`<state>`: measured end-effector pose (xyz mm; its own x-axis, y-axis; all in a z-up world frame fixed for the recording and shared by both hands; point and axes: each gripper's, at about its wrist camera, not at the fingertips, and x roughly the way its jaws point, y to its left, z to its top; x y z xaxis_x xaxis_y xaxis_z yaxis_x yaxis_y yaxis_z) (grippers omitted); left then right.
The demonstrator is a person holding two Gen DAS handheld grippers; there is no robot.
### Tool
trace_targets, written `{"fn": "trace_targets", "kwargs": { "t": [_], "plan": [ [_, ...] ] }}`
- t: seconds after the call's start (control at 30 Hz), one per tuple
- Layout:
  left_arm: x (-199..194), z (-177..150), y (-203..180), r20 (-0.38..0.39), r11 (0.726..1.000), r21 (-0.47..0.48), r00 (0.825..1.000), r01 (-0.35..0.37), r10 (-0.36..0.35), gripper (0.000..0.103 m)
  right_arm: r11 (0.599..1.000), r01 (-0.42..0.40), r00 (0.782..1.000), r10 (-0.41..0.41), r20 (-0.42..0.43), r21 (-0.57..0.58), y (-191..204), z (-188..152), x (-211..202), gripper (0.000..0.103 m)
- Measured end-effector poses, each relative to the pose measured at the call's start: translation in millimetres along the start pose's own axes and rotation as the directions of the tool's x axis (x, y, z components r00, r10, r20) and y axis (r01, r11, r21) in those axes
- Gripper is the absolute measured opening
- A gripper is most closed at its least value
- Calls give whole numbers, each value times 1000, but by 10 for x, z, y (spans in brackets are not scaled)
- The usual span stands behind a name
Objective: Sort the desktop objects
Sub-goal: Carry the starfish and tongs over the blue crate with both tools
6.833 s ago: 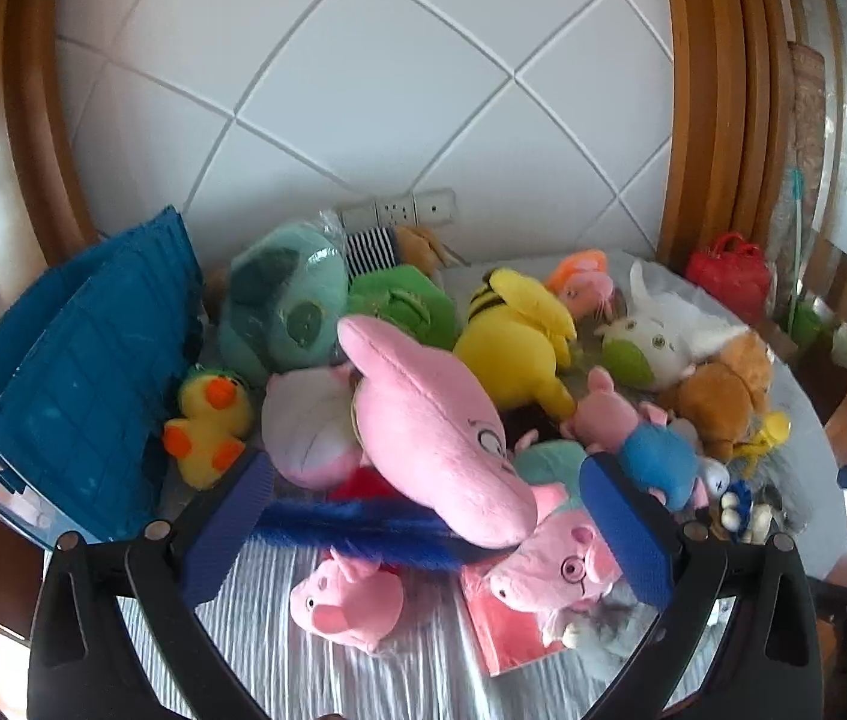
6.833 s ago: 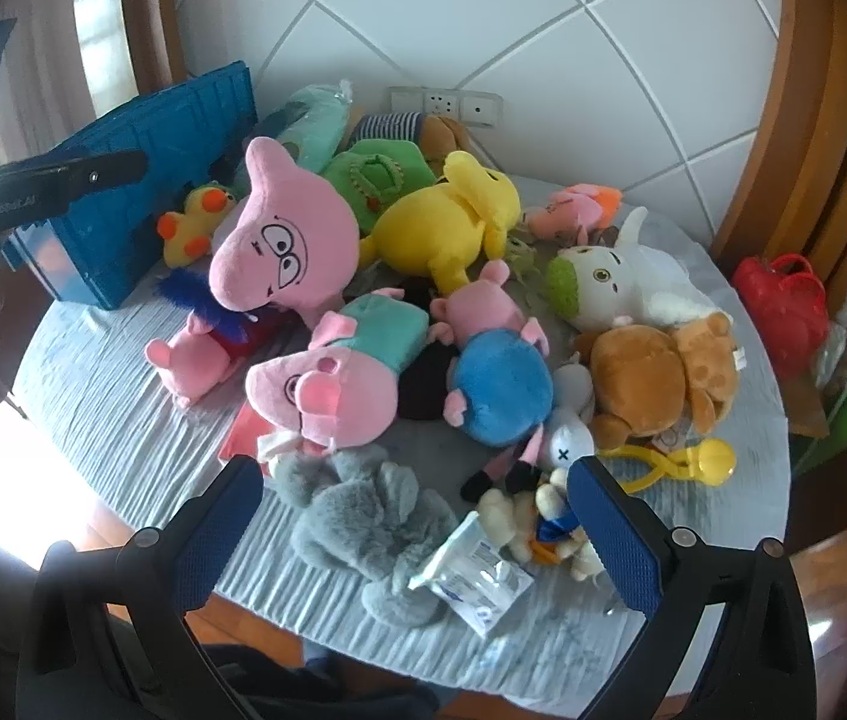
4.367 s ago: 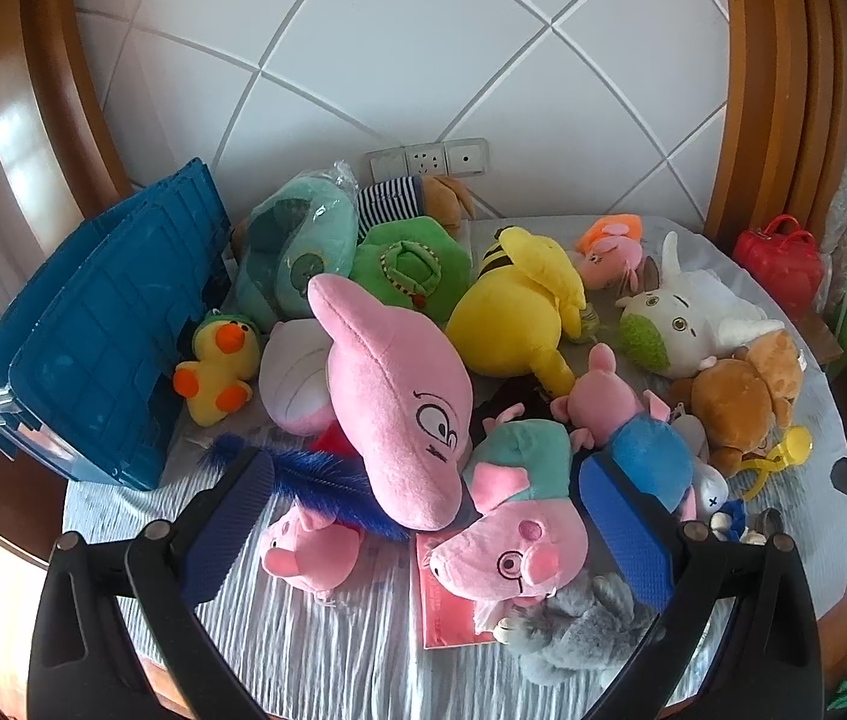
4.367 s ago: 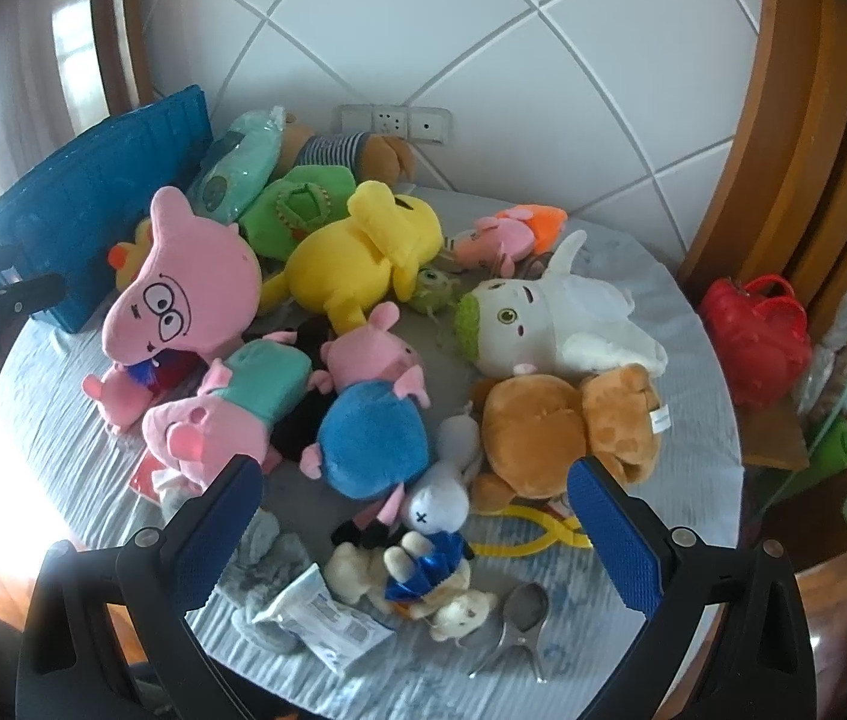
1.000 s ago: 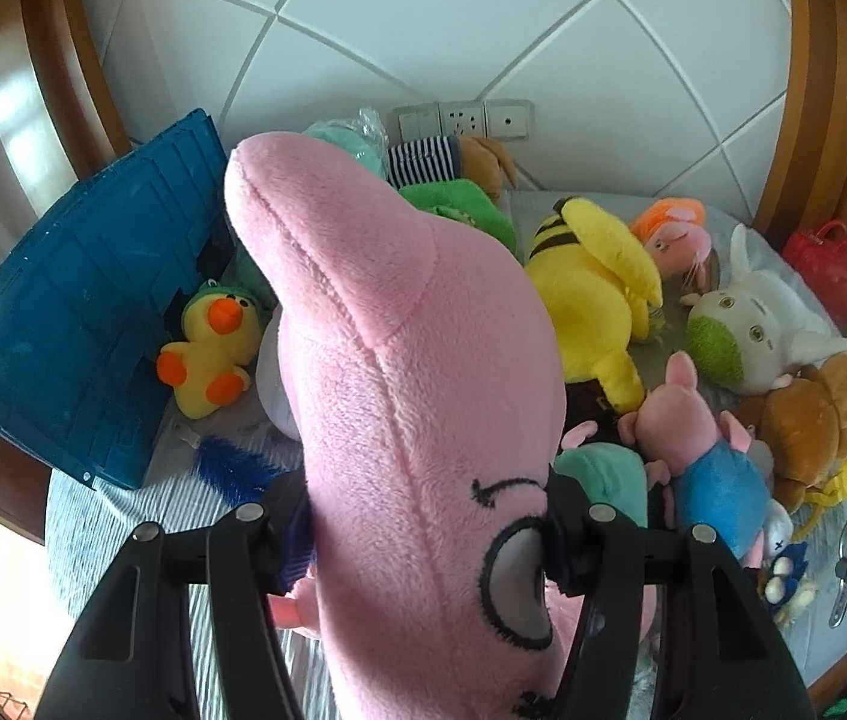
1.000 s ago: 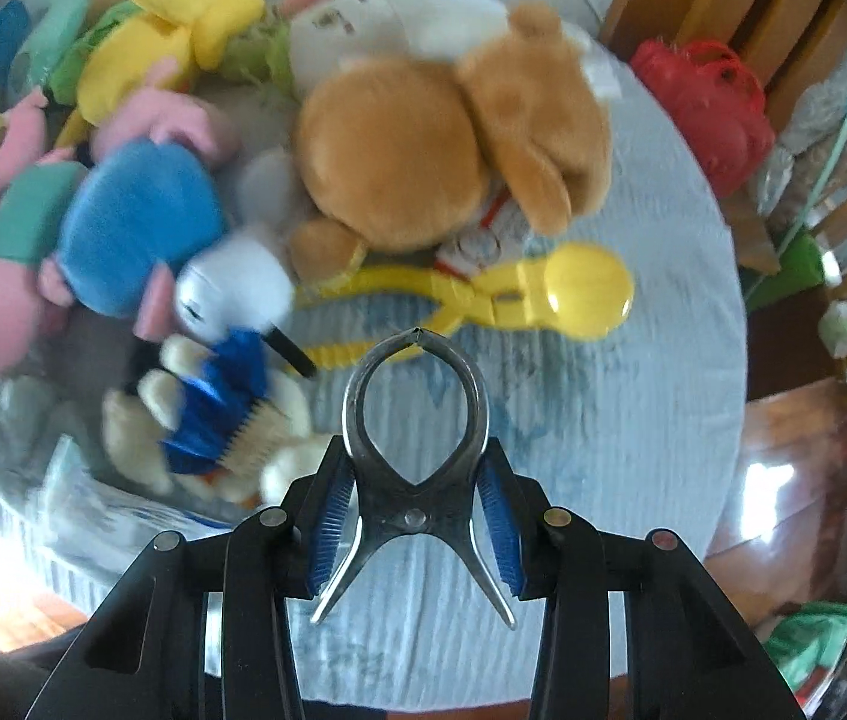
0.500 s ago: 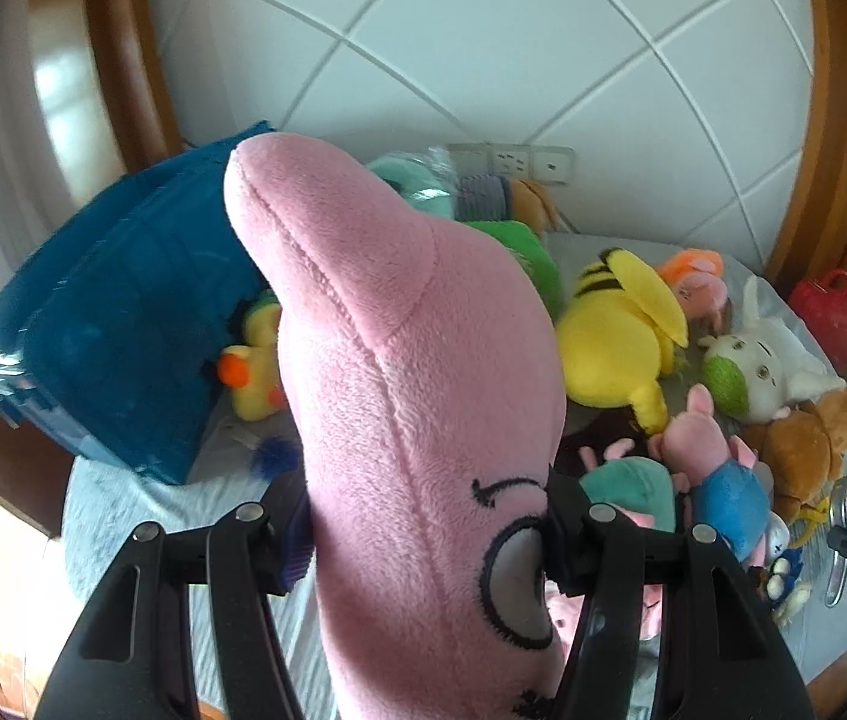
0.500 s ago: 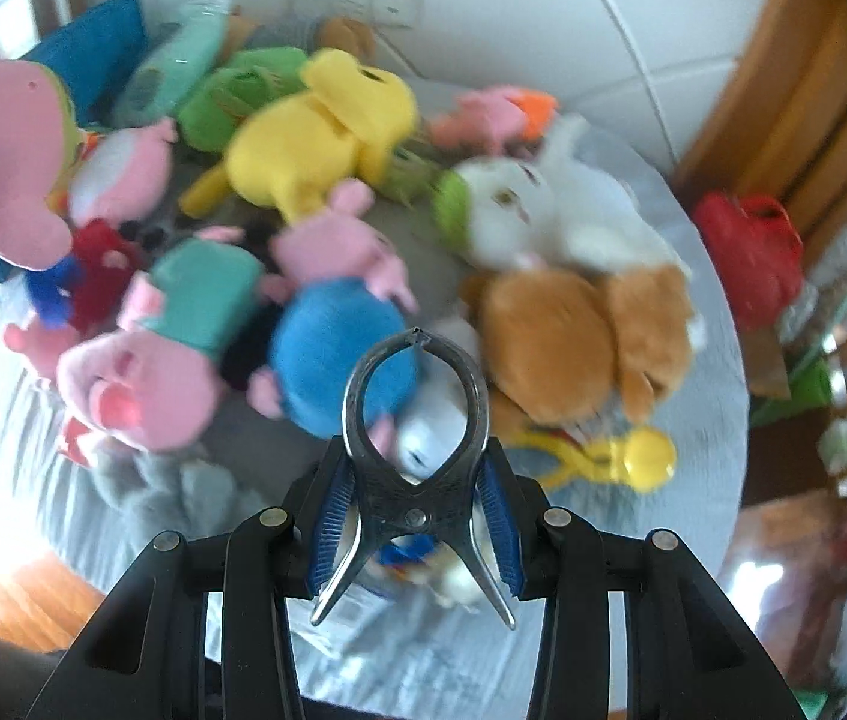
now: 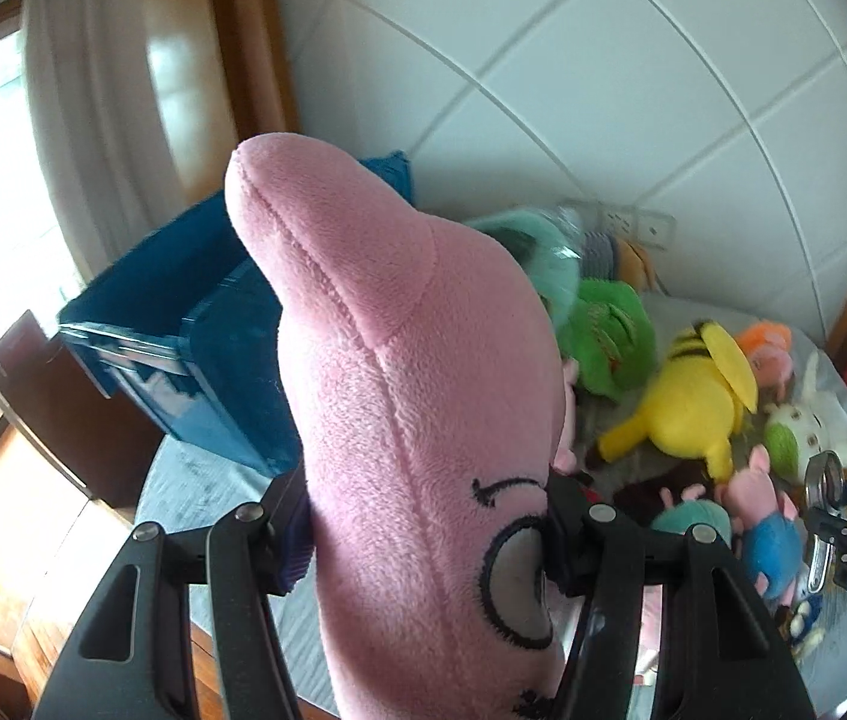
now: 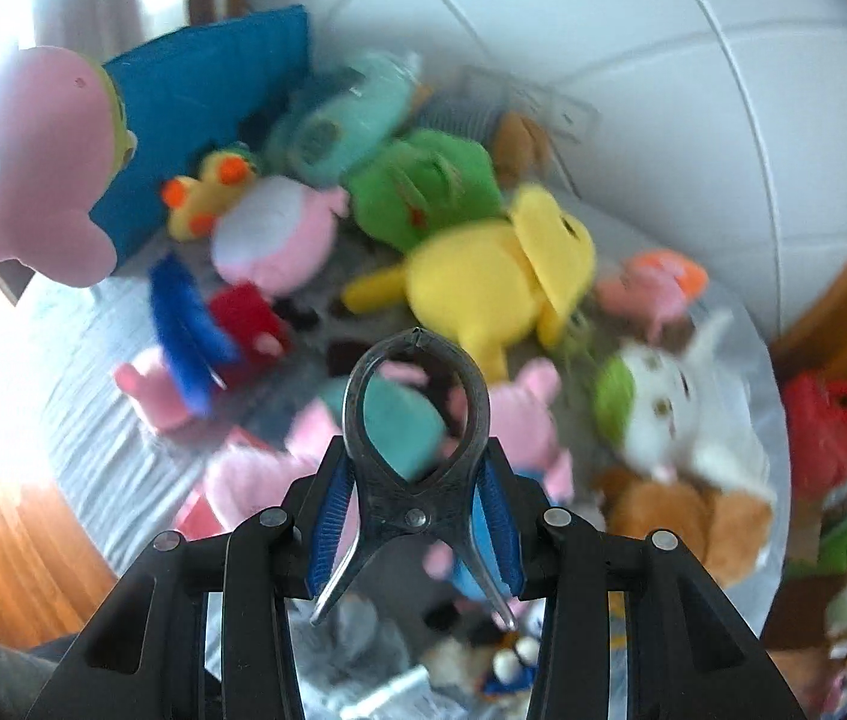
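My left gripper (image 9: 423,534) is shut on a big pink star plush (image 9: 411,396), held up off the table and filling the middle of the left wrist view. The same pink star plush (image 10: 27,168) hangs at the left edge of the right wrist view, in front of the blue crate (image 10: 207,96). My right gripper (image 10: 414,525) is shut on a metal clamp (image 10: 417,420), held above the pile of plush toys. The metal clamp (image 9: 822,498) also shows at the far right of the left wrist view.
The blue crate (image 9: 195,336) stands at the table's left, beyond the pink plush. On the grey cloth lie a yellow plush (image 9: 693,402), a green plush (image 9: 603,324), a white-green plush (image 10: 663,414) and several pig toys. A red bag (image 10: 822,420) sits off the right.
My left gripper has swung left with the pink star plush, toward the blue crate. My right gripper has lifted and tilted up with the clamp, so more of the far toys shows.
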<state>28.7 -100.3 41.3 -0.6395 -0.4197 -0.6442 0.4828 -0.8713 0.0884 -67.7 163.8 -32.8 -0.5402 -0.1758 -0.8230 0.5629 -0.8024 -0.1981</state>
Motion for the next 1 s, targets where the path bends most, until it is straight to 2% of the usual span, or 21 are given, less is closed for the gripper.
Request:
{"fn": "trace_targets", "kwargs": {
  "t": [0.23, 0.5, 0.73, 1.0],
  "plan": [
    [-54, 195, 831, 49, 999, -32, 999, 1, 0, 58, 999, 10, 998, -7, 65, -51, 654, 533, -66, 41],
    [-49, 589, 1837, 104, 999, 6, 994, 40, -41, 58, 1000, 19, 991, -15, 131, -25, 1692, 1174, -208, 41],
    [52, 818, 2270, 127, 1000, -4, 992, 13, -13, 58, 998, -11, 981, 23, 190, -63, 2486, 1729, -322, 41],
    [197, 1050, 2703, 149, 999, -32, 988, -32, 36, 58, 985, -63, 961, 103, 255, -161, 3045, 2325, -335, 41]
  ]
}}
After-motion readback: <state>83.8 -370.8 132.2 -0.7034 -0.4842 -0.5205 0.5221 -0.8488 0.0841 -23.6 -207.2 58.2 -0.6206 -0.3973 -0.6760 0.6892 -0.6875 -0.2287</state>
